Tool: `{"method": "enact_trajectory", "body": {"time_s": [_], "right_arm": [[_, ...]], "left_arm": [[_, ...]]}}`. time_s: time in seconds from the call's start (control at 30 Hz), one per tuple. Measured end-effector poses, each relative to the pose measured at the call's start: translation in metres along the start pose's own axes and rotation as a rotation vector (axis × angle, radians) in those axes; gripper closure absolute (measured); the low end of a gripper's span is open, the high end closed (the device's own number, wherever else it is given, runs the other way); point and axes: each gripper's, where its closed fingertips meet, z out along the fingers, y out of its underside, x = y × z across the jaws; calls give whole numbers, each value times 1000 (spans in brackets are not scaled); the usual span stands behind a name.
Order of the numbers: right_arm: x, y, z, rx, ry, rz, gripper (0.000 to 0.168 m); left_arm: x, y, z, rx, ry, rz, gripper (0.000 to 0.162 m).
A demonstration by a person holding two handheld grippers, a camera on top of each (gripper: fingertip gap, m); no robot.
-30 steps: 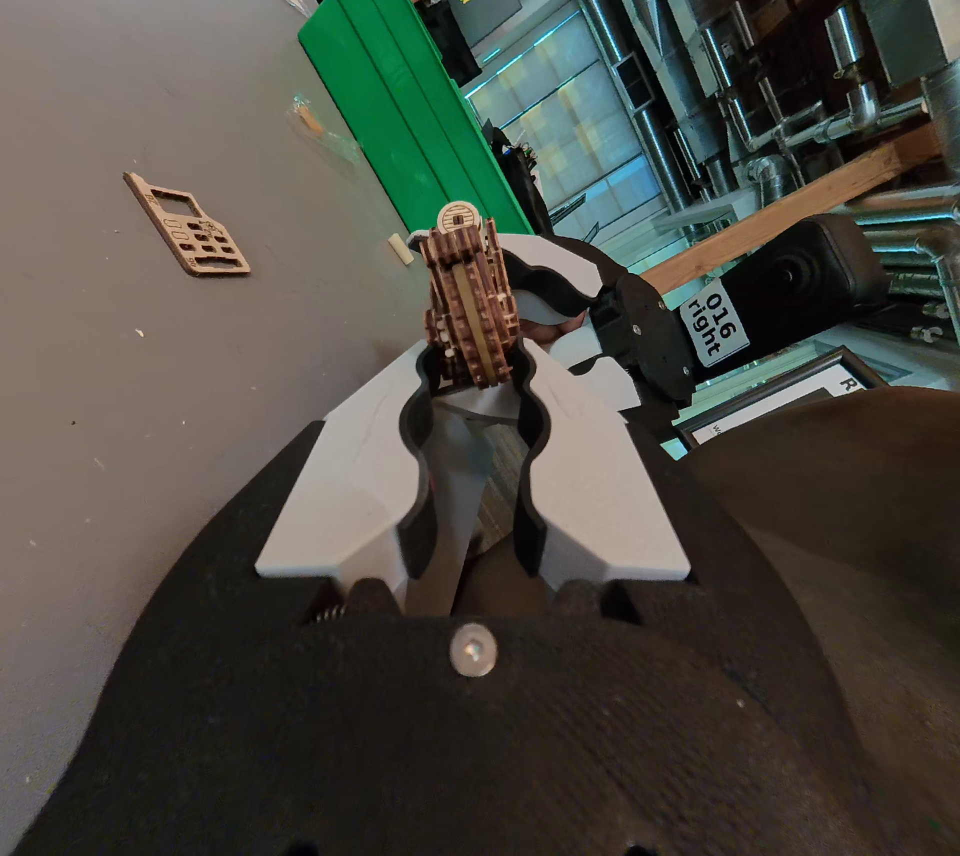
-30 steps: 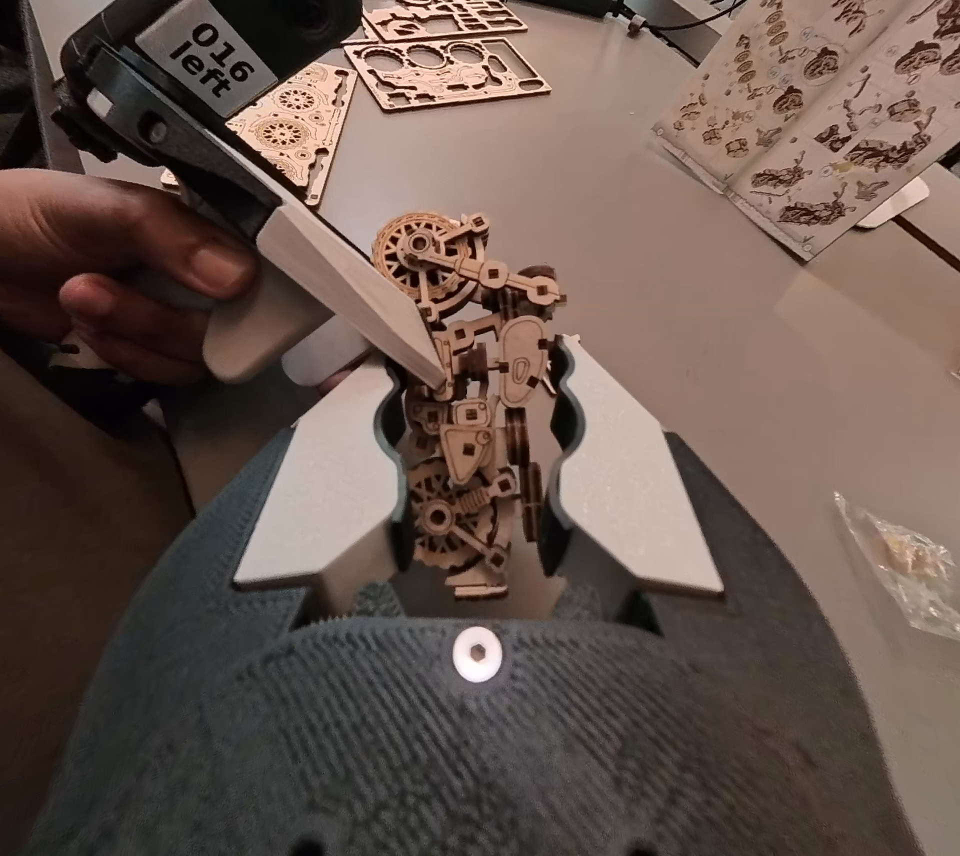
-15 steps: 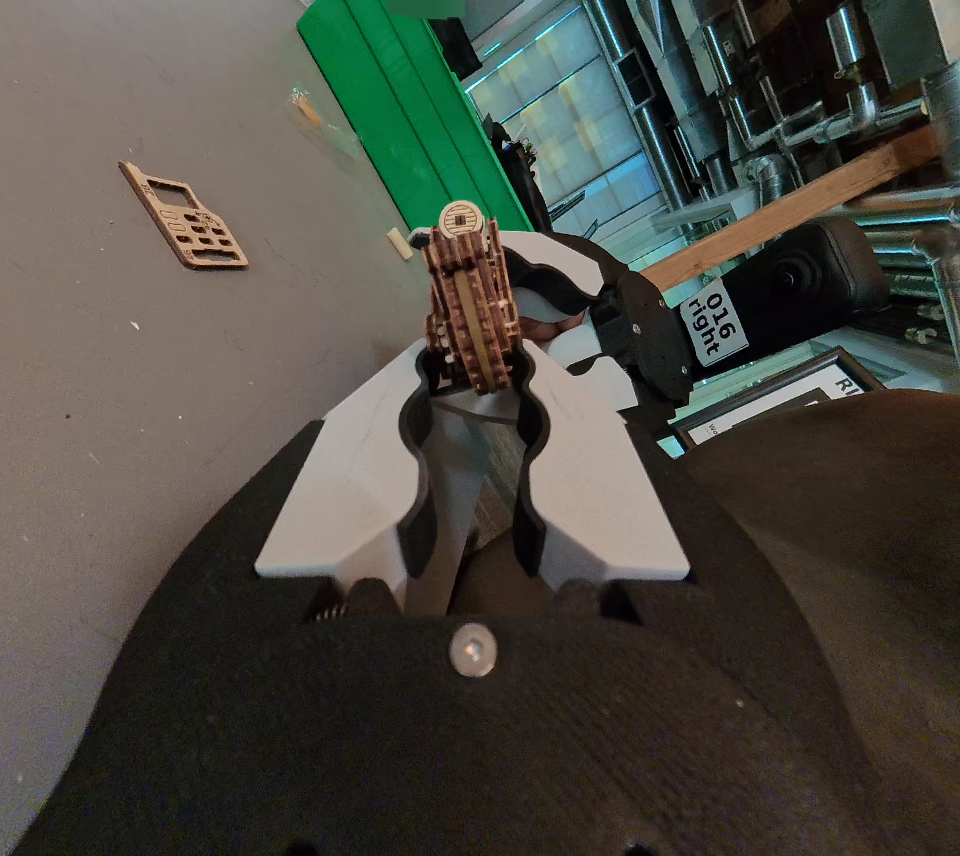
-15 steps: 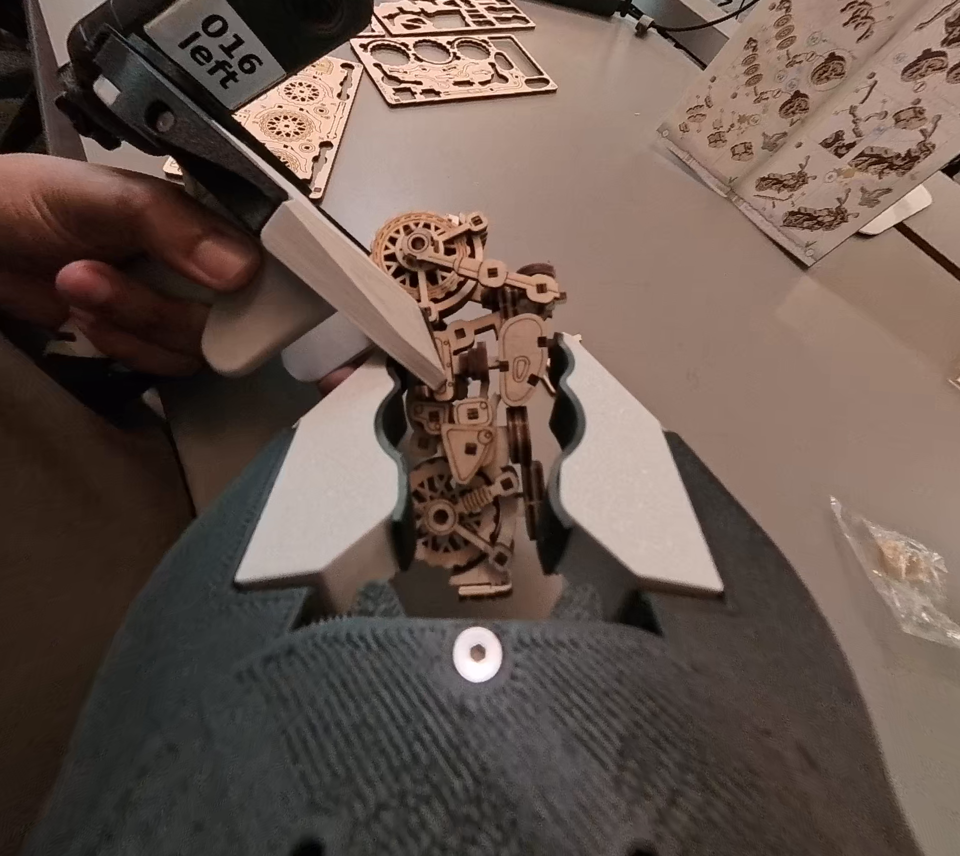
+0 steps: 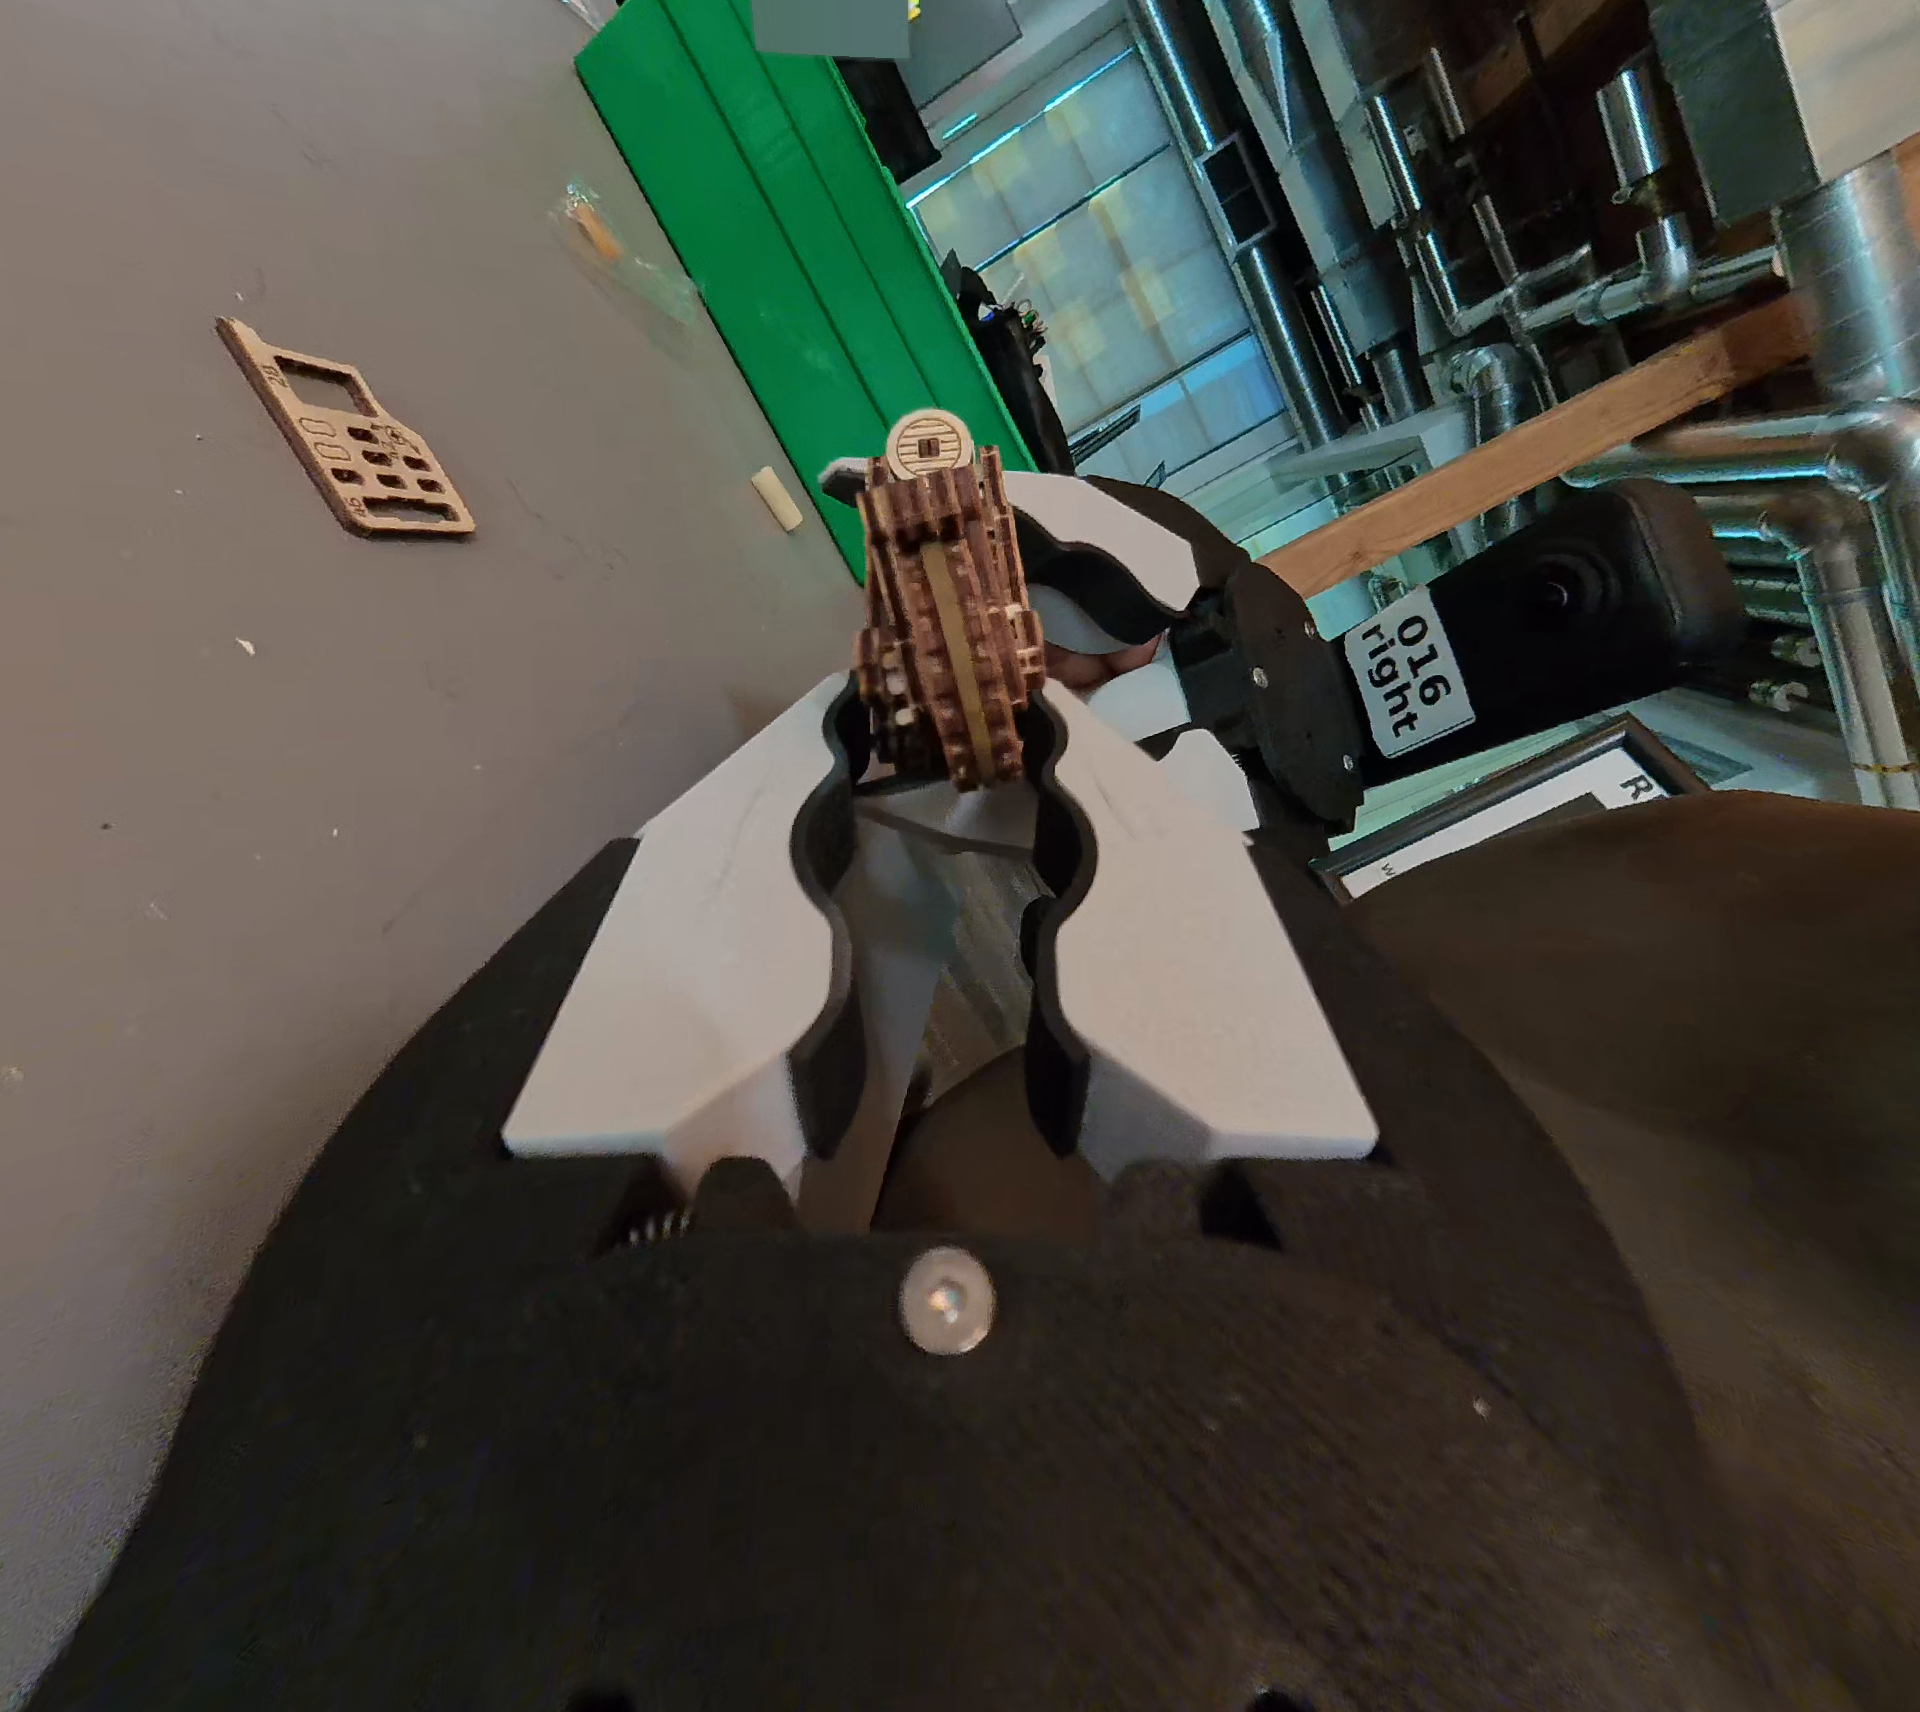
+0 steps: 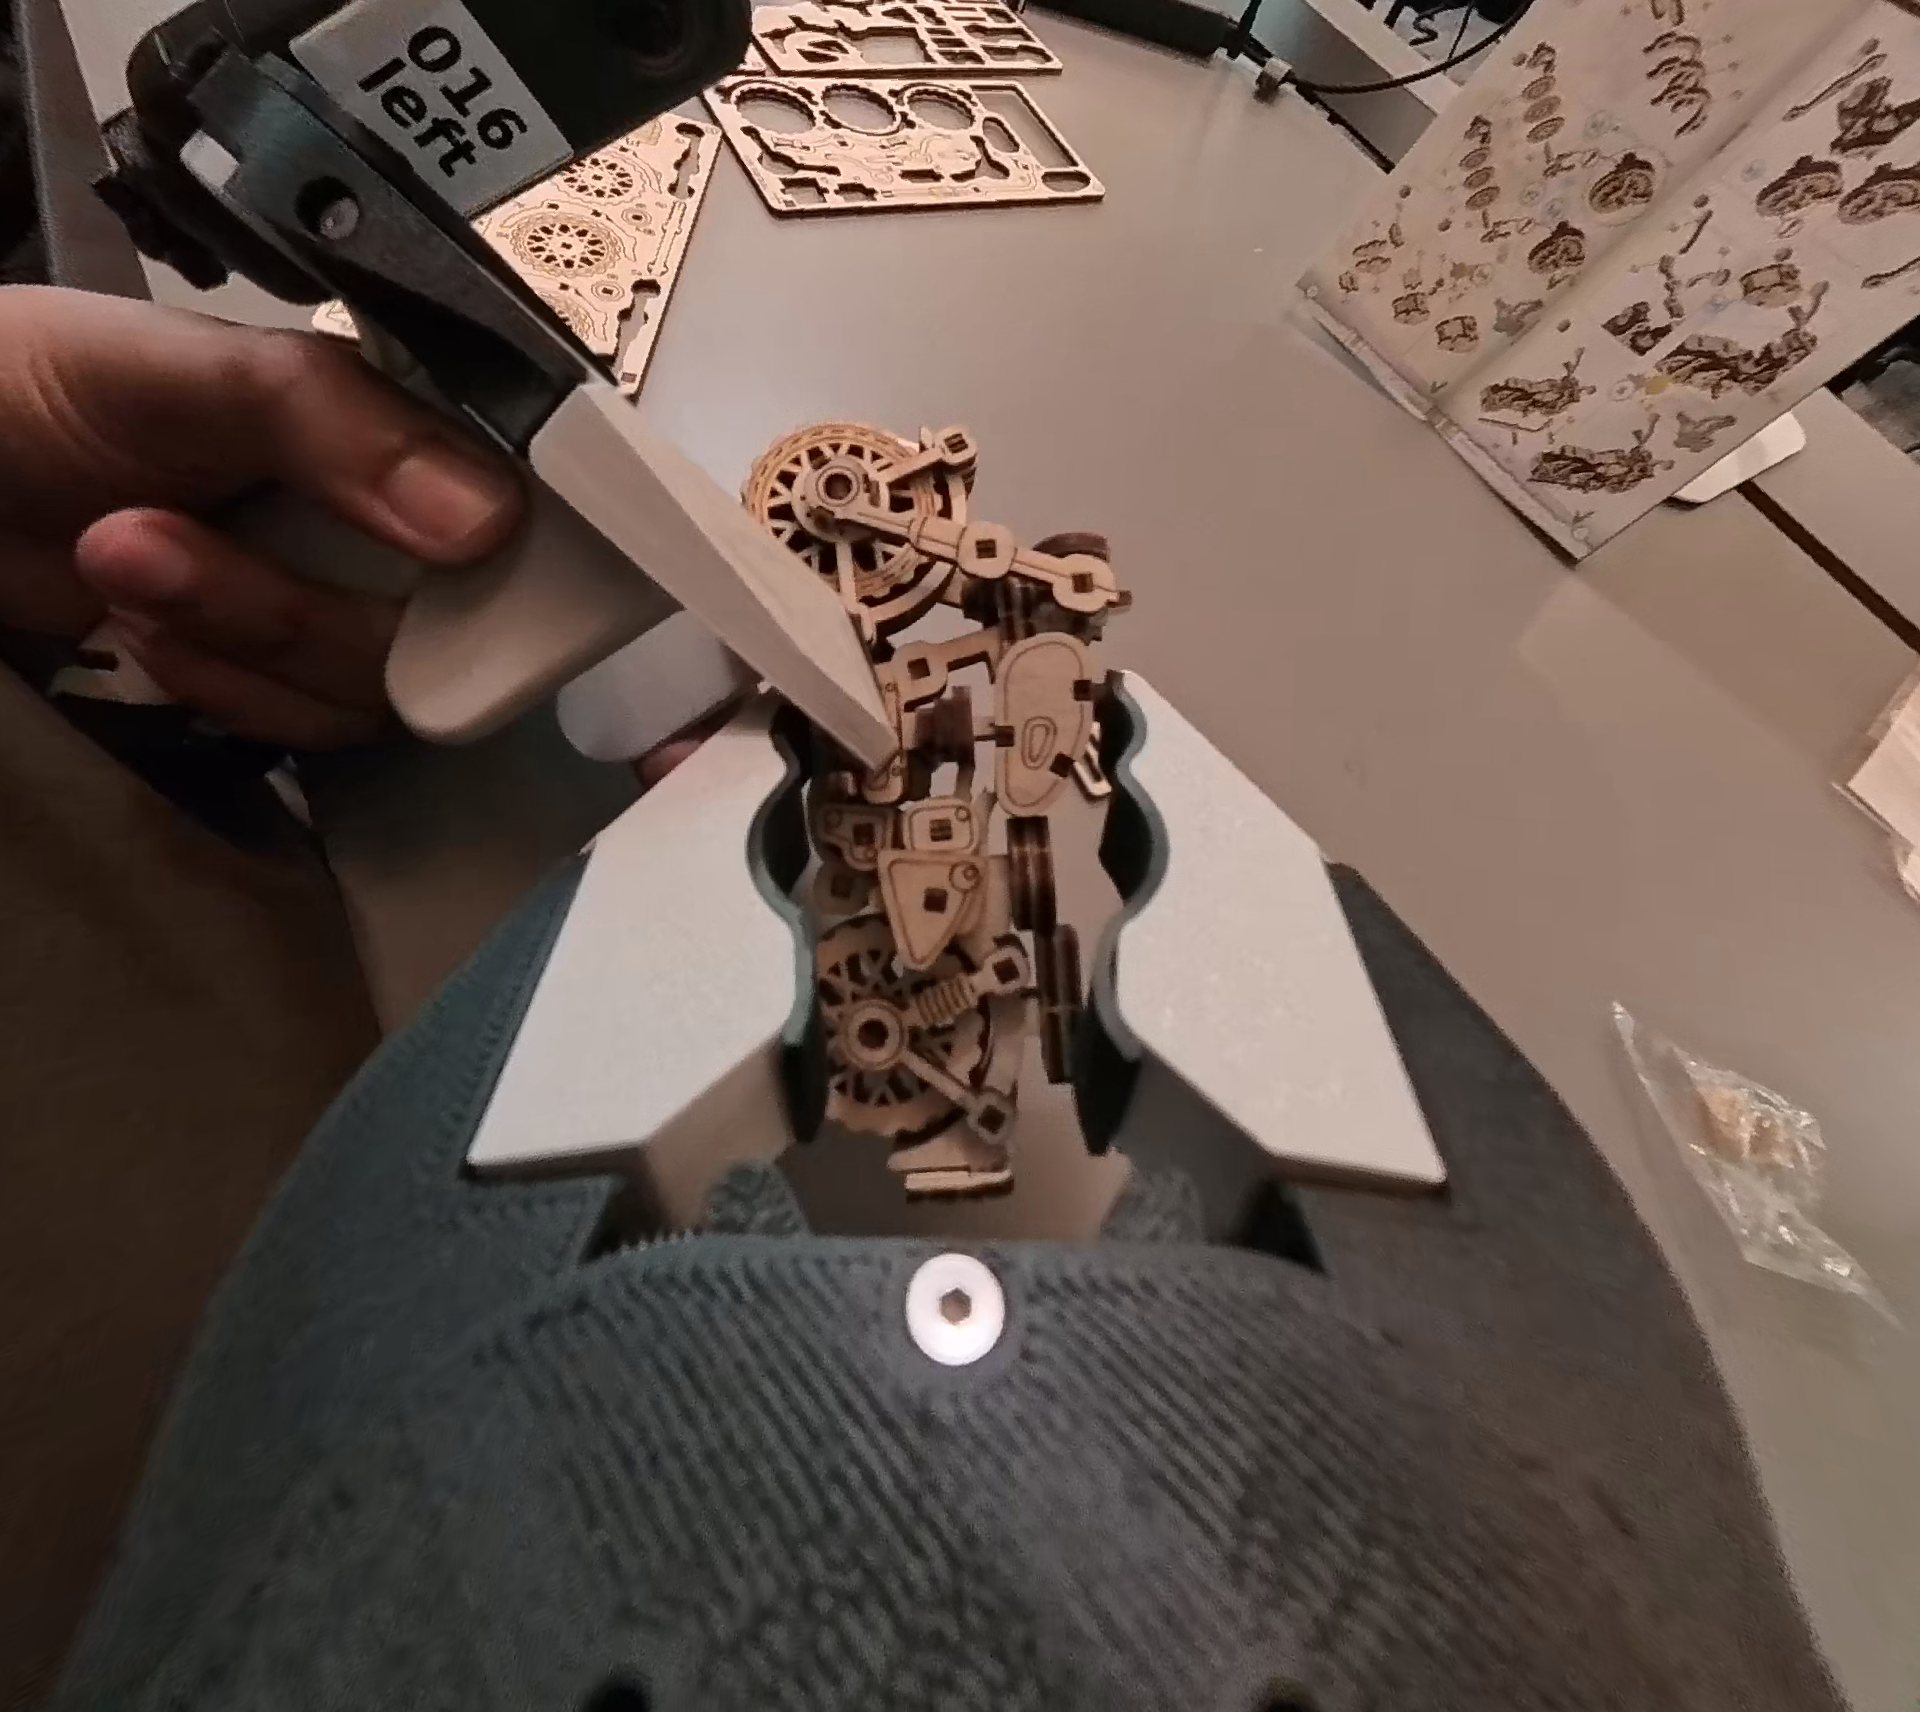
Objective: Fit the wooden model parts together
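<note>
Right wrist view showed the model (image 6: 935,841) upright between the right gripper's (image 6: 951,727) fingers, clamped; left gripper (image 6: 878,732) pinched its upper frame from the left; both held it above the table (image 6: 1299,519).

left gripper (image 5: 945,727) pinching wooden model (image 5: 940,623)

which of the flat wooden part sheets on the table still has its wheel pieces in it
The pale wooden sheet lying partly under the left gripper's camera: spoked wheels still fill it. The two darker sheets beyond it, and, show mostly empty cut-outs.
</note>
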Motion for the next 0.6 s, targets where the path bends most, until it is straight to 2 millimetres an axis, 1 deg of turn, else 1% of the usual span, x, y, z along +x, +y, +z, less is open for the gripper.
{"method": "enact_trajectory", "body": {"time_s": [0.2, 0.3, 0.43, 0.5, 0.6], "right_arm": [[-1, -4, -3, 52, -19, 26, 113], [1, -7, -6, 105, -45, 54, 97], [1, -7, -9, 149, -97, 101, 90], [1, -10, -11, 187, -107, 109, 86], [0, -17, -16, 249, -107, 93, 87]], "left_arm": [[2, 1, 0, -14, 14, 3, 137], [2, 0, -1, -18, 41, -26, 137], [7, 0, -2, -31, 91, -31, 138], [12, -2, -4, -26, 124, -22, 137], [13, -4, -6, -22, 140, -2, 137]]}}
